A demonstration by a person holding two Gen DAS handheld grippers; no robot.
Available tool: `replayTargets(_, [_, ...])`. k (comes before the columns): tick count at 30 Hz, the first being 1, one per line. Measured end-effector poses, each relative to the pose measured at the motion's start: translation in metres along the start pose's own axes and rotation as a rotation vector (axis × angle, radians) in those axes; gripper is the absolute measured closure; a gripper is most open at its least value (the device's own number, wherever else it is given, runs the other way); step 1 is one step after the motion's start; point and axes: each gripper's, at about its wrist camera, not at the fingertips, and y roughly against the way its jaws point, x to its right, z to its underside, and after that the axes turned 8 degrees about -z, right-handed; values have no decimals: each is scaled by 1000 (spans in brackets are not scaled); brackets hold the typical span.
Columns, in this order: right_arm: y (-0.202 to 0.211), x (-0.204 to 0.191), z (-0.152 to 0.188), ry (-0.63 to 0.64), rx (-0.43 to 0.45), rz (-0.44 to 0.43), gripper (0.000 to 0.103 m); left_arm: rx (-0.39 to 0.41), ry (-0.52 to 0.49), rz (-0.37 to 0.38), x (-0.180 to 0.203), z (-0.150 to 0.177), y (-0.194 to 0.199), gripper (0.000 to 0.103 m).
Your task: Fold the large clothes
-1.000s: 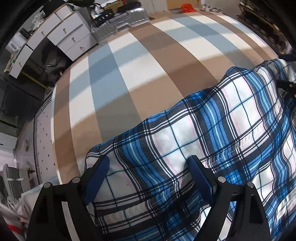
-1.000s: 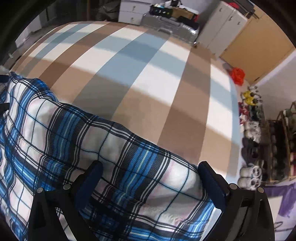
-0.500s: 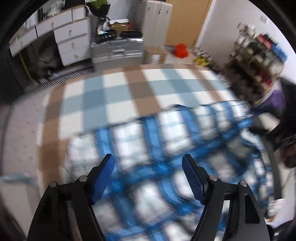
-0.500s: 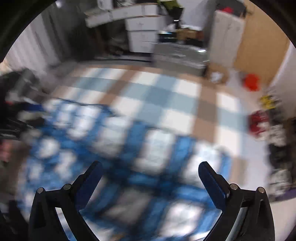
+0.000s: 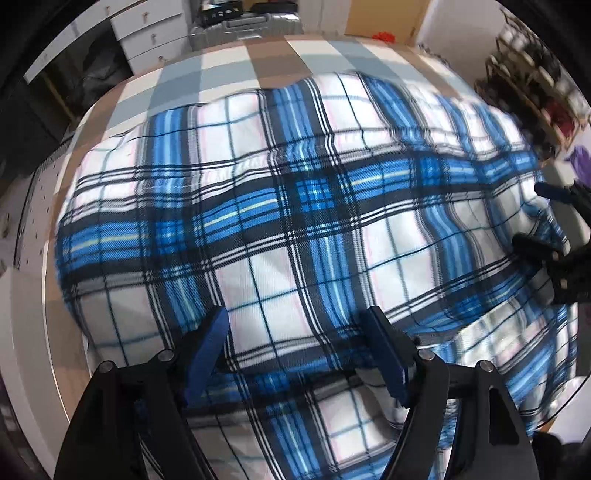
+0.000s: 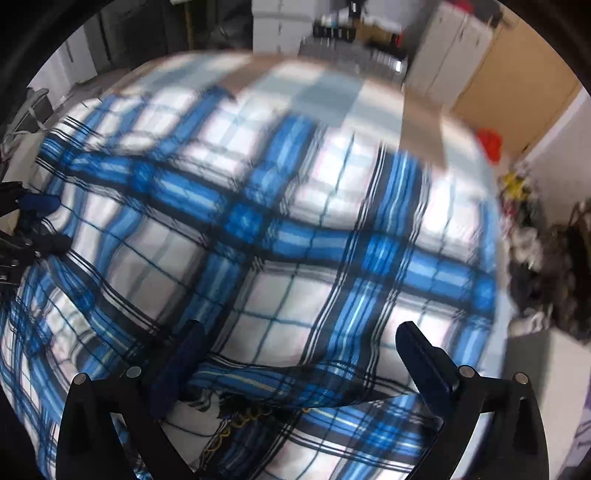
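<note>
A large blue, white and black plaid garment (image 5: 295, 206) lies spread on a bed with a brown, white and blue checked cover (image 5: 229, 62). It also fills the right wrist view (image 6: 288, 236), where a folded edge with a fringe (image 6: 236, 417) lies near the camera. My left gripper (image 5: 299, 332) is open just above the cloth near its near edge, holding nothing. My right gripper (image 6: 299, 350) is open over the folded edge, holding nothing. Each gripper shows at the other view's side: the right one (image 5: 550, 229) and the left one (image 6: 33, 225).
White drawers (image 5: 147, 40) and a grey suitcase (image 5: 243, 26) stand beyond the bed's far edge. A shoe rack (image 5: 543, 88) stands to the right, with a red object (image 6: 489, 142) on the floor by a tan door (image 6: 517, 77).
Both grippers lifted away from the cloth, swung up with blur, then came down again nearer the garment's near side. The garment now lies spread wider over the bed.
</note>
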Motion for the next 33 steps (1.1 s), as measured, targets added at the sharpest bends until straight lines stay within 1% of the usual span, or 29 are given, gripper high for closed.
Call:
replayTargets(1, [7, -4, 2, 14, 23, -20, 0, 8, 17, 22, -2, 4, 7, 31])
replayTargets(2, [5, -7, 5, 21, 17, -25, 0, 13, 24, 24, -3, 8, 11, 31])
replayTargets(3, [-1, -10, 10, 23, -20, -25, 0, 24, 31, 19, -4, 14, 18, 31])
replayTargets(4, [-14, -12, 19, 22, -112, -25, 0, 31, 28, 20, -3, 23, 26, 31])
replayTargets(5, [-14, -13, 25, 14, -119, -23, 0, 36, 25, 25, -2, 31, 33, 31])
replayTargets(6, [-5, -13, 29, -1, -85, -28, 0, 47, 23, 27, -1, 39, 41, 31])
replayTargets(7, [15, -10, 37, -43, -27, -65, 0, 64, 16, 31, 0, 48, 50, 31])
replayTargets(9, [51, -4, 55, -127, 63, -161, 0, 104, -6, 32, 8, 73, 71, 31])
replayTargets(10, [78, -1, 71, -174, 134, -219, 0, 115, -24, 44, 13, 83, 78, 31])
replayTargets(11, [94, -1, 83, -198, 174, -244, 0, 119, -43, 60, 20, 90, 82, 31])
replayTargets(12, [109, 1, 97, -220, 209, -263, 0, 122, -67, 89, 31, 105, 89, 31])
replayTargets(13, [123, -1, 114, -246, 242, -283, 0, 122, -93, 128, 41, 100, 90, 31])
replayTargets(14, [135, -2, 131, -282, 272, -308, 0, 119, -115, 160, 48, 104, 91, 31])
replayTargets(15, [141, -2, 139, -312, 291, -324, 0, 101, -150, 209, 64, 116, 92, 31])
replayTargets(16, [148, -3, 152, -356, 317, -336, 0, 79, -168, 243, 69, 111, 82, 31])
replayTargets(17, [154, -6, 172, -406, 348, -354, 0, 61, -181, 256, 81, 117, 78, 31])
replayTargets(19, [162, -10, 194, -493, 417, -399, 0, 17, -192, 252, 102, 124, 65, 31])
replayTargets(20, [164, -10, 207, -533, 460, -439, 0, -1, -180, 240, 106, 124, 59, 31])
replayTargets(22, [169, -15, 221, -577, 530, -509, 0, -43, -118, 228, 107, 125, 42, 31])
replayTargets(23, [168, -17, 227, -591, 558, -537, 0, -47, -92, 222, 106, 123, 38, 33])
replayTargets(24, [166, -23, 231, -597, 578, -554, 0, -22, -75, 225, 107, 125, 42, 33])
replayTargets(25, [163, -29, 233, -595, 595, -572, 0, -22, -57, 223, 106, 123, 43, 33])
replayTargets(26, [161, -33, 234, -590, 592, -575, 0, -29, -48, 230, 106, 123, 43, 45])
replayTargets(27, [159, -34, 234, -581, 573, -574, 0, -32, -44, 236, 107, 123, 43, 75])
replayTargets(28, [159, -39, 231, -556, 553, -576, 0, -31, -51, 227, 107, 123, 44, 91])
replayTargets(29, [160, -41, 229, -535, 558, -576, 0, -30, -63, 216, 110, 123, 43, 101])
replayTargets(31, [161, -44, 231, -528, 564, -544, 0, -15, -82, 204, 119, 125, 41, 102])
replayTargets(33, [156, -44, 232, -535, 550, -562, 0, -12, -81, 202, 120, 123, 40, 103])
